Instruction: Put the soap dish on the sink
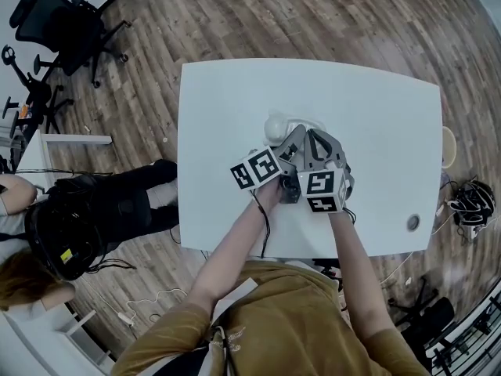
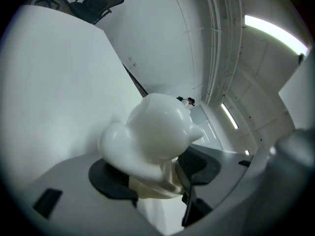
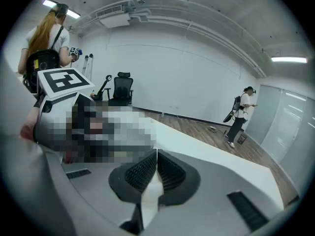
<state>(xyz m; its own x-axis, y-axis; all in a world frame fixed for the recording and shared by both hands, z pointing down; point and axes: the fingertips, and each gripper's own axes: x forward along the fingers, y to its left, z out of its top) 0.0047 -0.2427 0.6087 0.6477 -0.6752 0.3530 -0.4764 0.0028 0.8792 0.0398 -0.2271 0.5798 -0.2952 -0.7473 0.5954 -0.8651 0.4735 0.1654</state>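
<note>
A glossy white soap dish [image 2: 157, 132] with rounded, figure-like bulges fills the left gripper view; a cream part [image 2: 155, 186] hangs under it. It lies between the widely spread jaws of my left gripper [image 2: 155, 173], and the ribbed right pad [image 2: 197, 163] shows bare beside it. In the head view the soap dish [image 1: 279, 124] rests on the white table [image 1: 227, 100], just beyond the left gripper [image 1: 291, 141]. My right gripper [image 1: 317, 143] sits close to its right. Its pads [image 3: 167, 173] meet in the right gripper view, with nothing held by the right gripper [image 3: 156, 156]. No sink is in view.
The table has a round hole [image 1: 412, 222] near its front right corner. An office chair [image 1: 66, 22] stands on the wood floor at far left, a seated person [image 1: 47, 241] is left of the table, and cables [image 1: 470, 198] lie at right. Another person [image 3: 243, 114] stands across the room.
</note>
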